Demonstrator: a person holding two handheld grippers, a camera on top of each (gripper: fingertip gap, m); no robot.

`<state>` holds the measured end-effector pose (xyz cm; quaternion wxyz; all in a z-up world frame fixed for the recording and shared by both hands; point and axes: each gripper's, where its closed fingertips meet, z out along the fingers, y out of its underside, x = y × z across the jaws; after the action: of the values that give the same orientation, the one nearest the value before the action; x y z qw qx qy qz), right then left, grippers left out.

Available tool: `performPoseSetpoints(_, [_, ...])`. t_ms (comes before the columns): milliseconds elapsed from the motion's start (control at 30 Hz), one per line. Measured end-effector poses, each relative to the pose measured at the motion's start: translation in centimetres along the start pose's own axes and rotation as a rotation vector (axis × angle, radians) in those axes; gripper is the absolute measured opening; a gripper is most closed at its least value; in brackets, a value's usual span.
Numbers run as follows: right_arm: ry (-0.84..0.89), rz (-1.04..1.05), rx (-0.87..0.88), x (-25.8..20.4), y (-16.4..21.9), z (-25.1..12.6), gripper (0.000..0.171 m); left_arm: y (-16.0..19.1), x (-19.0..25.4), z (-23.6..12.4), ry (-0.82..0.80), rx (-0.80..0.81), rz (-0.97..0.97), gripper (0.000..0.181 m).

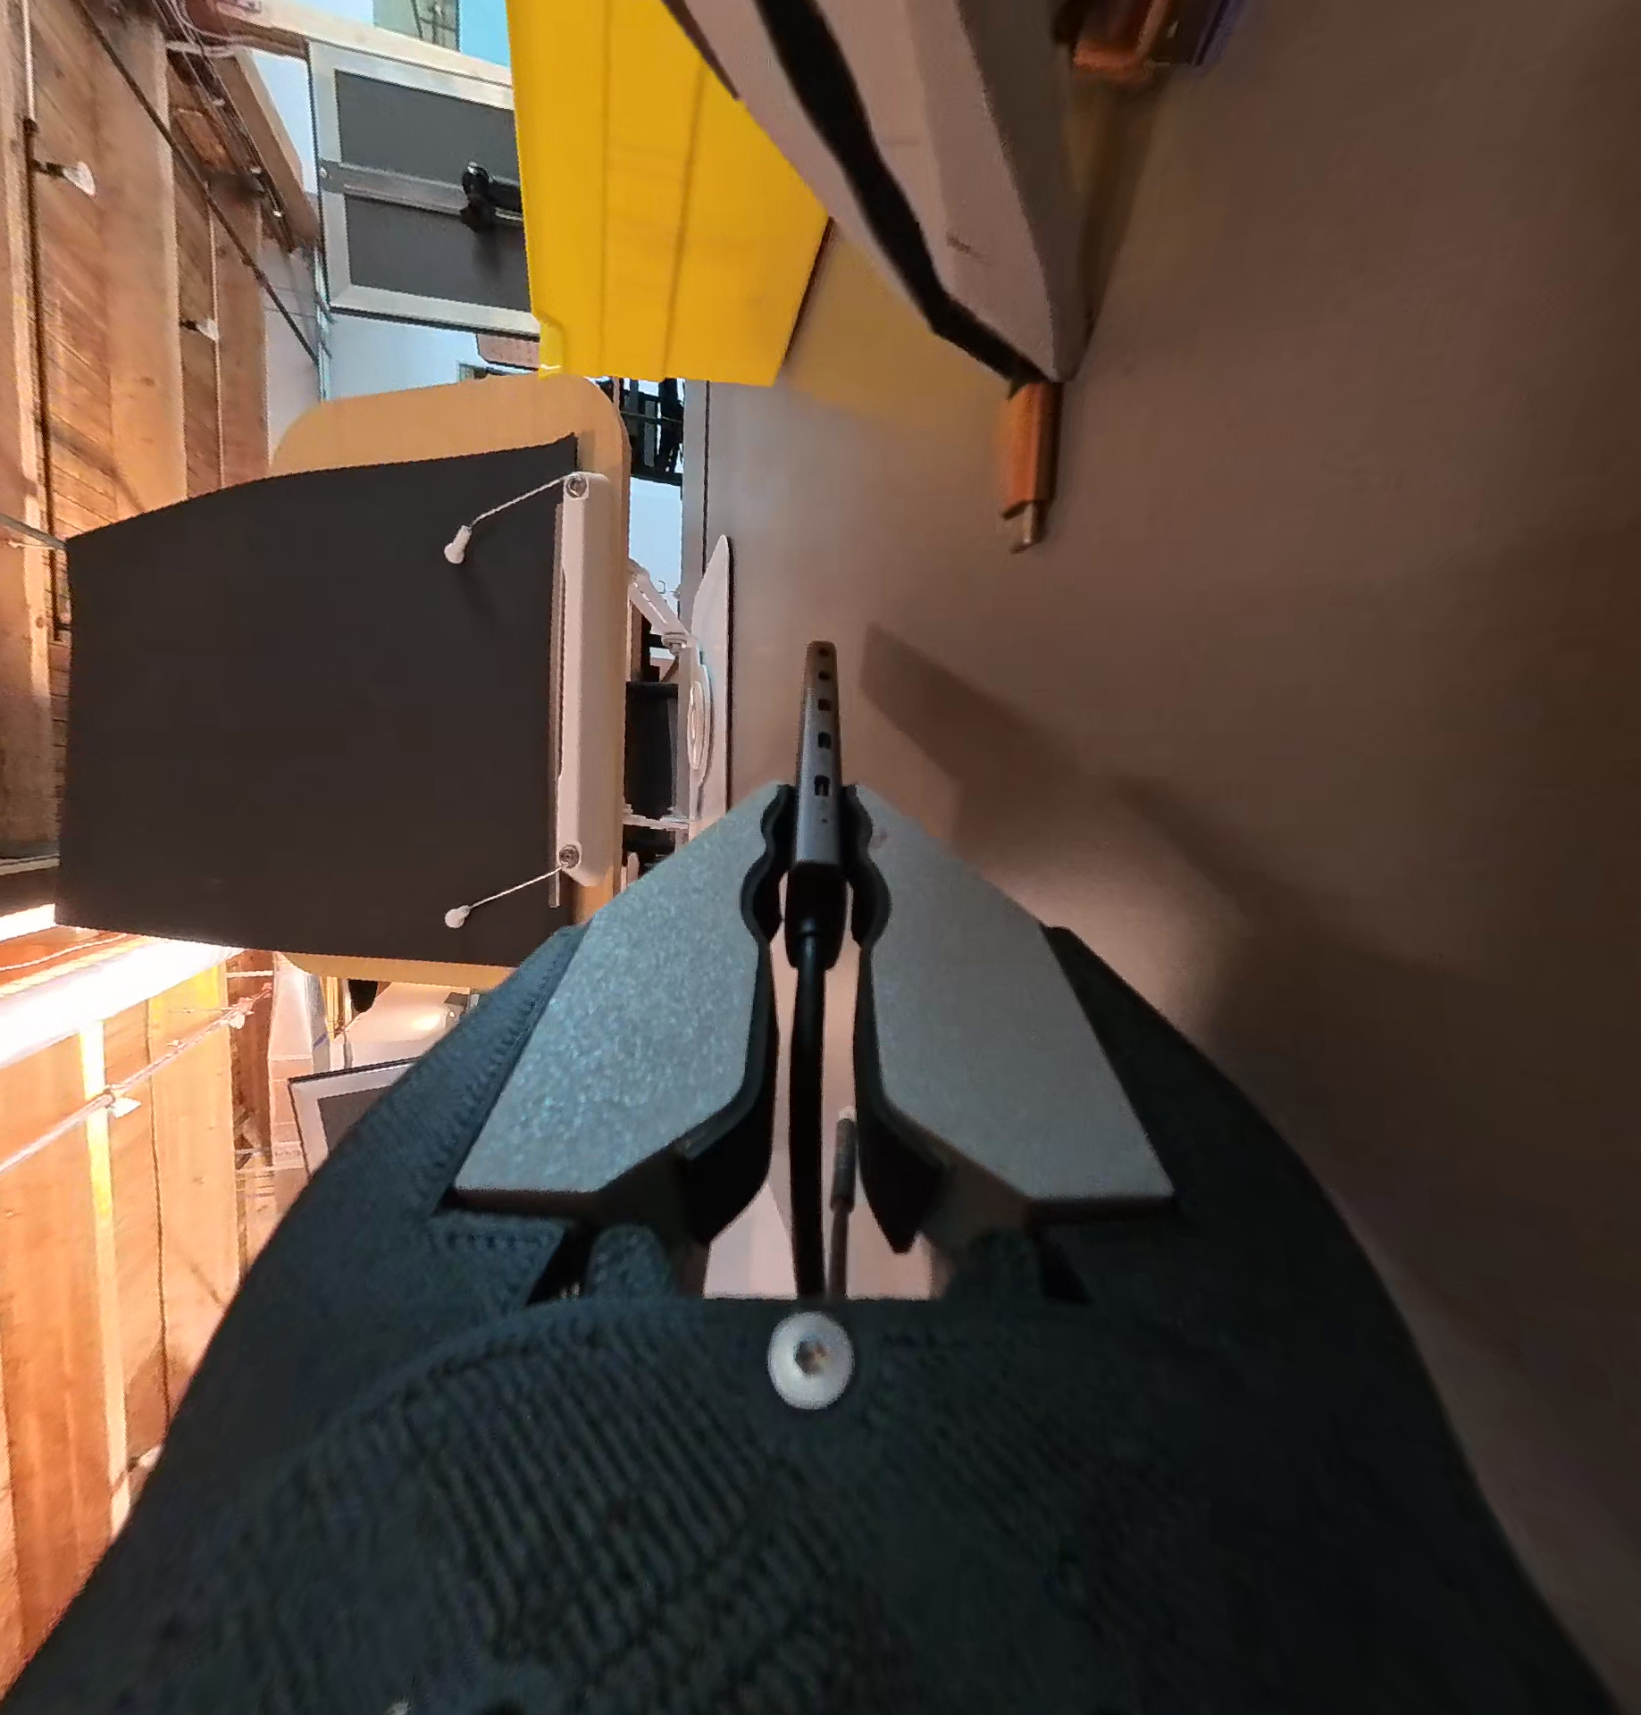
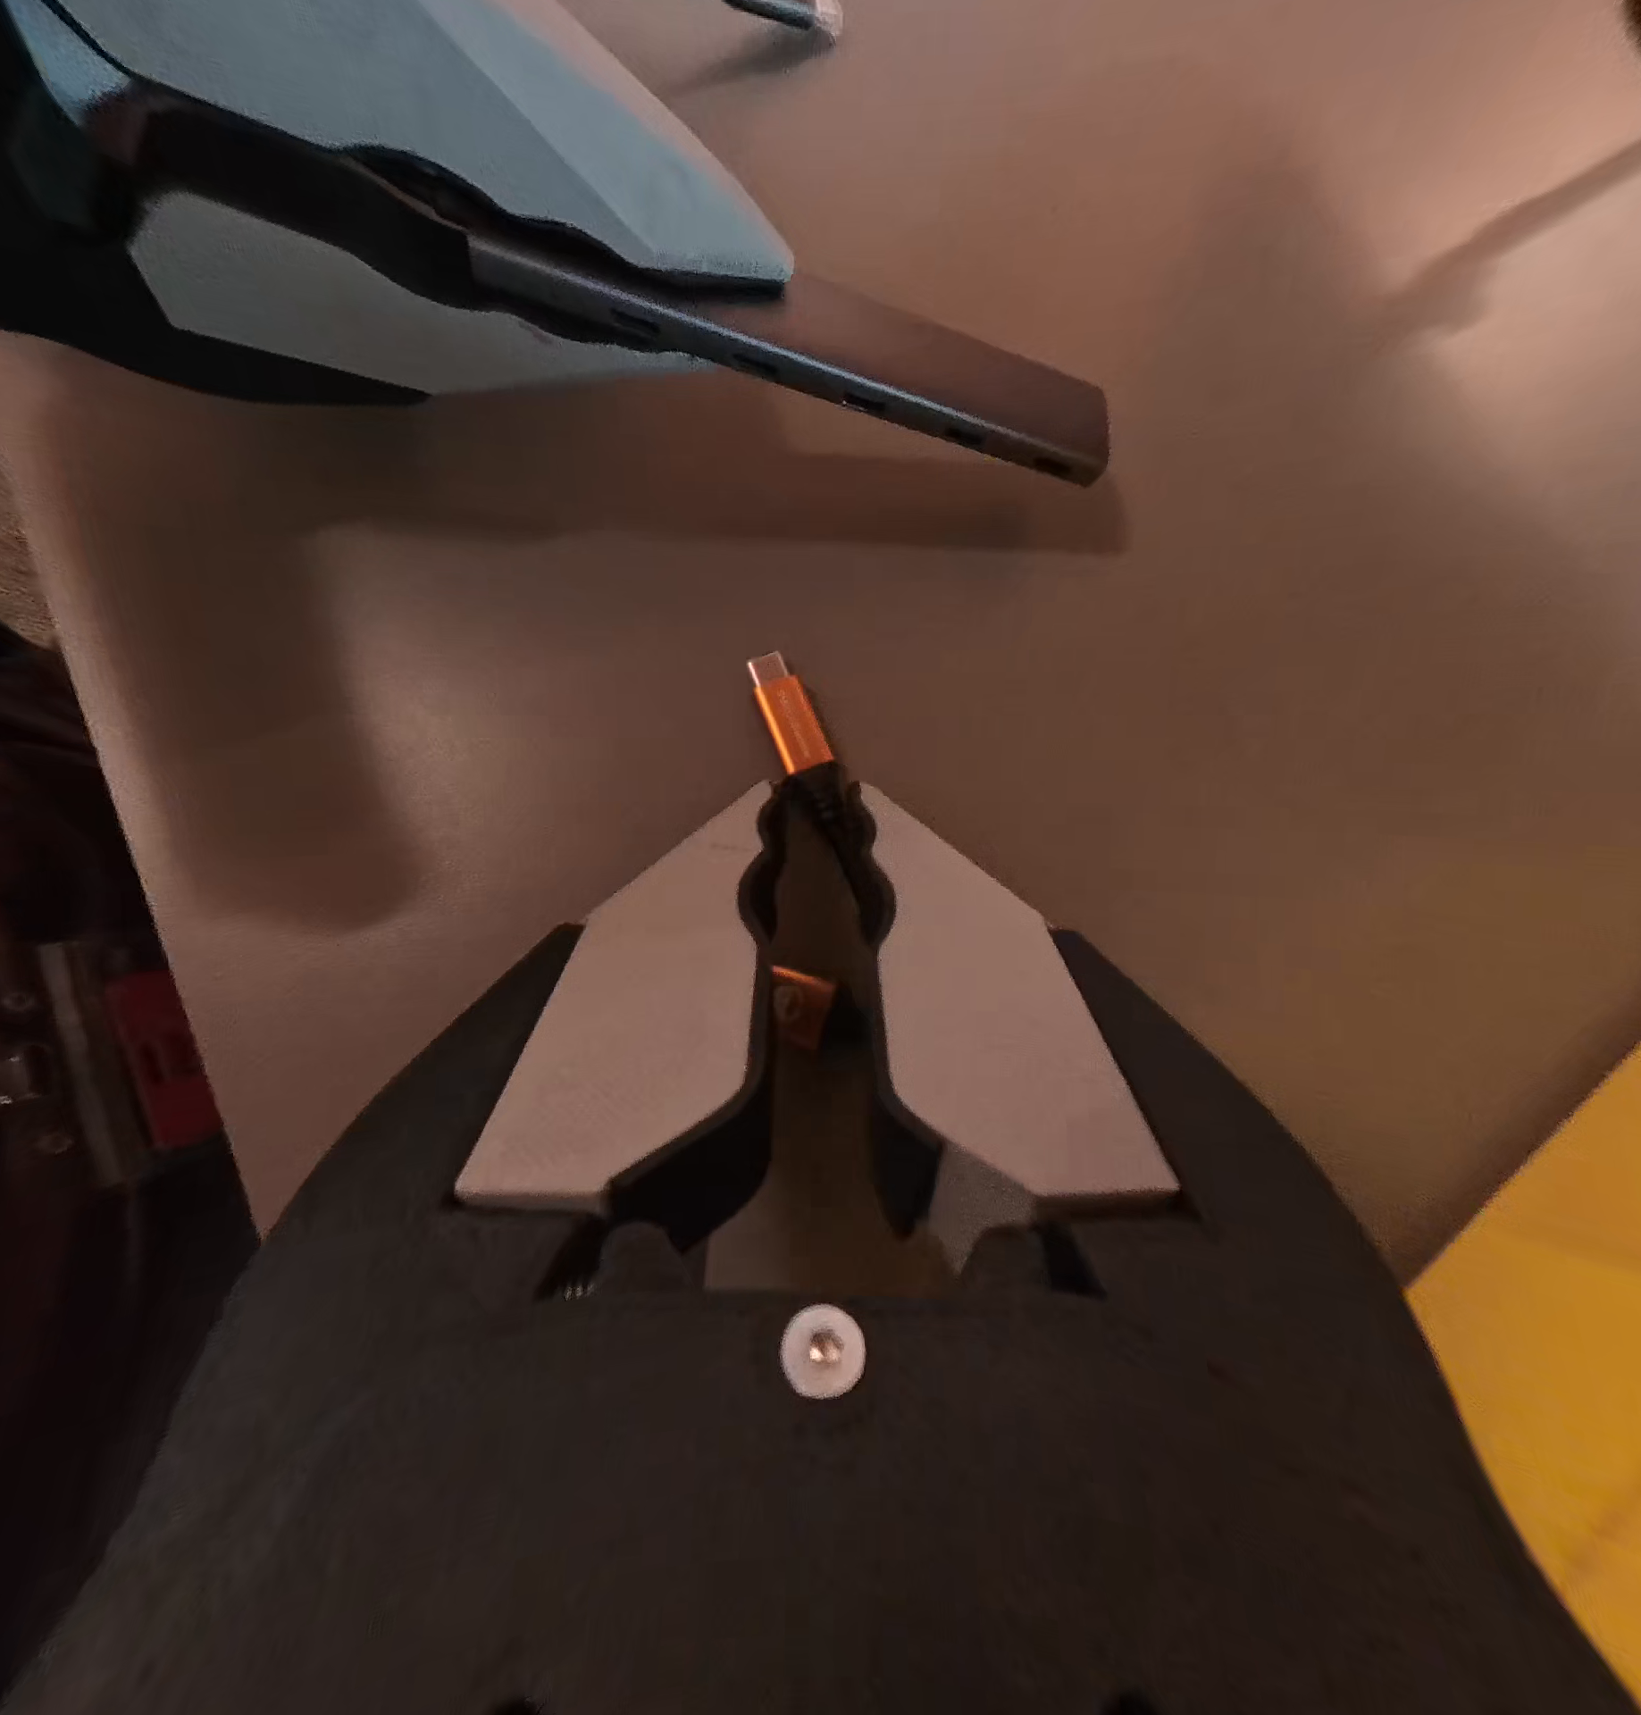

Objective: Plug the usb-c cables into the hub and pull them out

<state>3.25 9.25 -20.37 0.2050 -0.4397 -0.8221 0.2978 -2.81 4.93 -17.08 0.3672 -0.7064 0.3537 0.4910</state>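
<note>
Left gripper (image 1: 818,807): jaws nearly closed, clamped on the near end of the hub (image 1: 821,733), a slim dark grey bar that projects forward past the fingertips with its row of ports facing the camera. The hub's own black lead (image 1: 809,1067) runs back between the fingers.

Right gripper (image 2: 812,796): jaws nearly closed, pinching the black braided usb-c cable (image 2: 830,817) just behind its orange plug (image 2: 791,719). The plug sticks out beyond the fingertips, its metal tip bare and pointing toward the hub (image 2: 891,371), from which it remains apart; no cable is seated in any port.

The right wrist view alone shows the hub side-on, held above the brown bench (image 2: 1262,742) with its free end clear of the left gripper (image 2: 482,232), and a yellow surface (image 2: 1540,1299) at the lower right. It also shows a second orange connector (image 2: 802,1007) lying behind the fingers.

The left wrist view alone shows the right gripper (image 1: 937,186) at the top with the orange plug (image 1: 1030,464) protruding from it, a yellow bin (image 1: 659,213) at the far bench edge, and a black panel (image 1: 315,705) beyond the bench.
</note>
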Motion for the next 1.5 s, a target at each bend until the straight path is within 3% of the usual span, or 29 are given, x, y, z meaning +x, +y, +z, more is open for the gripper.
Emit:
performPoseSetpoints(200, [-0.089,0.072,0.033,-0.3,-0.2,0.0,0.011,-0.4,0.4,0.1,0.006,0.004,0.008,0.007])
performPoseSetpoints(467, [-0.069,0.035,0.015,-0.2,-0.2,0.0,0.018,-0.5,0.4,0.2,-0.006,-0.001,0.036,0.007])
performPoseSetpoints(767, [-0.118,0.041,0.054,-0.7,-0.8,0.4,0.009,-0.6,0.4,0.3,-0.001,0.003,0.019,0.007])
performPoseSetpoints(900, [-0.14,0.092,0.143,-1.4,-2.8,0.2,0.006,0.2,0.4,0.6,-0.009,-0.046,0.033,0.007])
performPoseSetpoints(1133, [0.035,0.119,0.193,0.0,-3.9,0.8,0.005,0.9,0.1,0.9,-0.027,-0.093,0.047,0.007])
performPoseSetpoints(1500, [0.085,0.093,0.182,-0.4,-4.3,1.5,0.005,1.0,0.2,1.3,-0.068,-0.146,0.158,0.008])
